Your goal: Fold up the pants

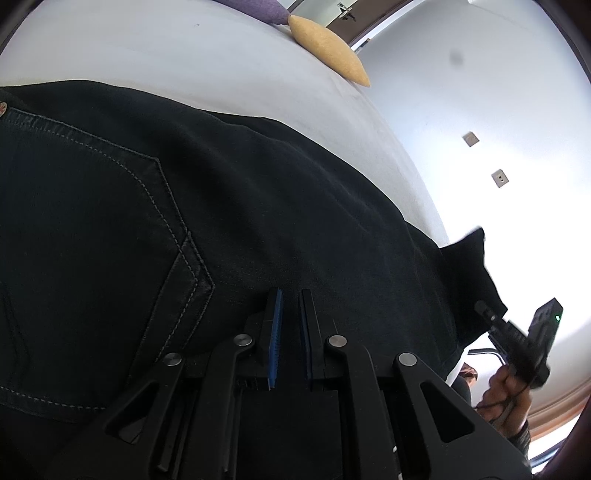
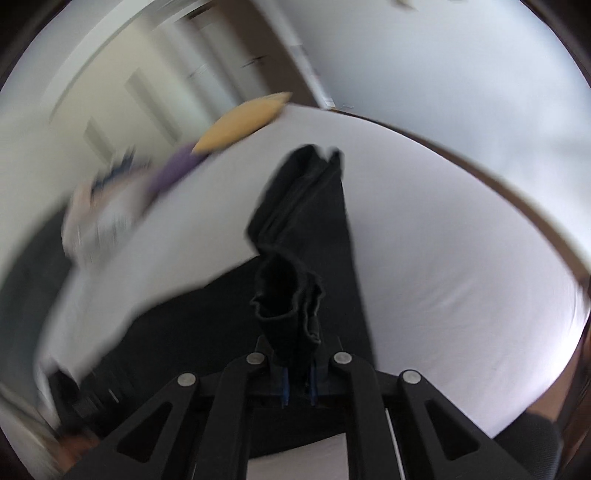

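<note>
Black pants (image 1: 221, 206) lie on a white bed (image 1: 184, 62), back pocket with grey stitching at the left. My left gripper (image 1: 291, 299) sits low over the seat of the pants, its blue-padded fingers (image 1: 275, 332) a narrow gap apart with nothing between them. My right gripper (image 2: 297, 350) is shut on the bunched leg ends of the pants (image 2: 291, 295) and holds them above the bed; the legs trail away across the sheet (image 2: 443, 258). The right gripper also shows in the left wrist view (image 1: 517, 339), lifting a cloth corner (image 1: 472, 258).
A yellow pillow (image 1: 328, 48) and a purple pillow (image 1: 258, 7) lie at the far end of the bed. A white wall (image 1: 480, 110) with two small plates is beyond. The right wrist view is motion-blurred, with bedding (image 2: 99, 218) at the left.
</note>
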{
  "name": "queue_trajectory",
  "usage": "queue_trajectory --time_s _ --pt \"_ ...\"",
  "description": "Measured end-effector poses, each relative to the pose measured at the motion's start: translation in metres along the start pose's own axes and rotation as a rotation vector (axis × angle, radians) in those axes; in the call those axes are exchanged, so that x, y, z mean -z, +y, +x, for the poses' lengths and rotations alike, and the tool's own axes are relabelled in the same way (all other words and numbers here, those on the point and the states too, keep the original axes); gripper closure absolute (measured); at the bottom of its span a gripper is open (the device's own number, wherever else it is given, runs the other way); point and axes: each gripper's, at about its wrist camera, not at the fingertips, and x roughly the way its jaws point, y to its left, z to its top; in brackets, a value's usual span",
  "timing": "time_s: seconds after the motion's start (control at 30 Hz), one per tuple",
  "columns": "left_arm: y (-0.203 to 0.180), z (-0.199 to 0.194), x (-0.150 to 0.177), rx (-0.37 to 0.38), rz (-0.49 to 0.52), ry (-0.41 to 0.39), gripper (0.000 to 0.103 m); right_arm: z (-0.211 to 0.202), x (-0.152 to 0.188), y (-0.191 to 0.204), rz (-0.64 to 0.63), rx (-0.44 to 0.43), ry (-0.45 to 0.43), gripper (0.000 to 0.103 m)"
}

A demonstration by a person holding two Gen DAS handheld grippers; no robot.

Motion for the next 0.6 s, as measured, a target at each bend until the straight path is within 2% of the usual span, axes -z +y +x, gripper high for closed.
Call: queue_trajectory --time_s 0.17,0.23,0.3,0.37,0.4,0.43,0.5,0.6 --pt "0.007 -0.003 -0.001 0.02 -0.044 -0.005 0.094 0.034 0.051 0.084 -0.468 0.186 0.029 0.095" --pt "0.008 -0.004 -0.002 0.015 -0.058 -0.007 0.094 0.047 0.07 0.098 -0.595 0.275 0.012 0.094" --pt "0.006 -0.004 -0.003 0.017 -0.075 -0.001 0.092 0.049 0.08 0.103 -0.667 0.312 -0.02 0.094" --pt "0.004 -0.004 -0.005 0.046 -0.105 0.005 0.083 0.05 0.083 0.107 -0.719 0.337 -0.037 0.095" --pt "0.002 -0.003 -0.006 0.07 -0.126 0.009 0.065 0.049 0.084 0.109 -0.743 0.35 -0.047 0.095" --pt "-0.002 -0.004 -0.008 0.097 -0.136 0.007 0.039 0.048 0.086 0.113 -0.772 0.366 -0.059 0.095" --pt "-0.015 -0.005 -0.011 0.13 -0.131 -0.007 0.02 0.045 0.088 0.118 -0.807 0.385 -0.083 0.095" --pt "-0.036 0.002 -0.017 0.185 -0.11 0.034 0.019 0.039 0.092 0.13 -0.856 0.4 -0.121 0.095"
